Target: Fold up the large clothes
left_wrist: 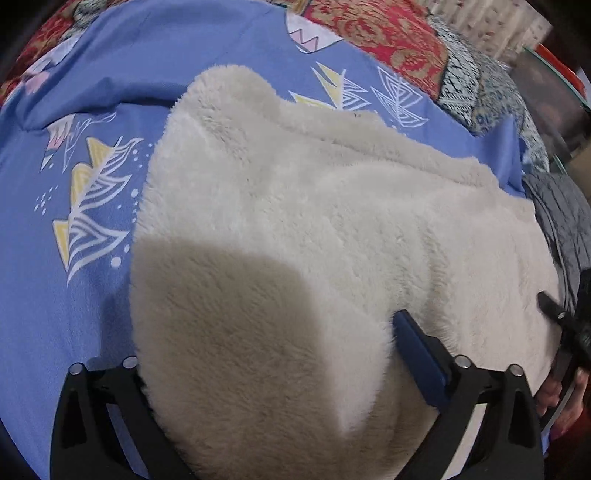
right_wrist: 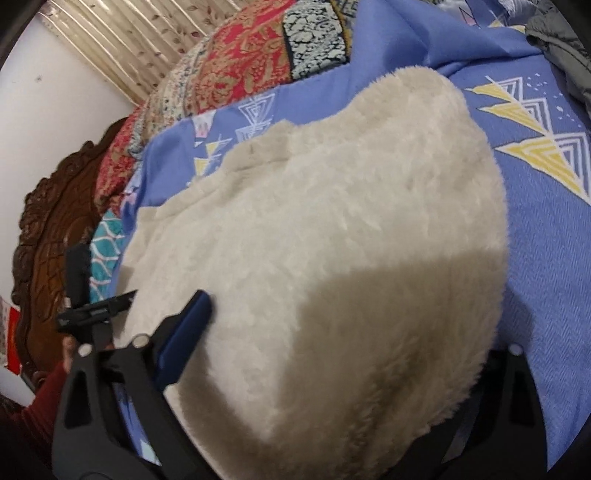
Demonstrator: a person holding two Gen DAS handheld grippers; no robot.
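Note:
A cream fluffy fleece garment (left_wrist: pixel 314 221) lies spread on a blue patterned bedsheet (left_wrist: pixel 55 295). In the left wrist view a thick fold of it bulges between the fingers of my left gripper (left_wrist: pixel 266 362); the blue right finger pad (left_wrist: pixel 417 350) shows, the left finger is buried under fleece. In the right wrist view the same garment (right_wrist: pixel 351 240) fills the space between the fingers of my right gripper (right_wrist: pixel 332 332); its blue left pad (right_wrist: pixel 184 332) shows, the right finger is hidden. Both jaws stand wide with fleece between them.
A red and patterned quilt (left_wrist: pixel 388 33) lies at the far side of the bed. A grey padded garment (left_wrist: pixel 565 221) lies at the right edge. A carved wooden headboard (right_wrist: pixel 40 236) and white wall (right_wrist: pixel 55 103) stand at the left. The other gripper (right_wrist: pixel 92 306) shows beside the fleece.

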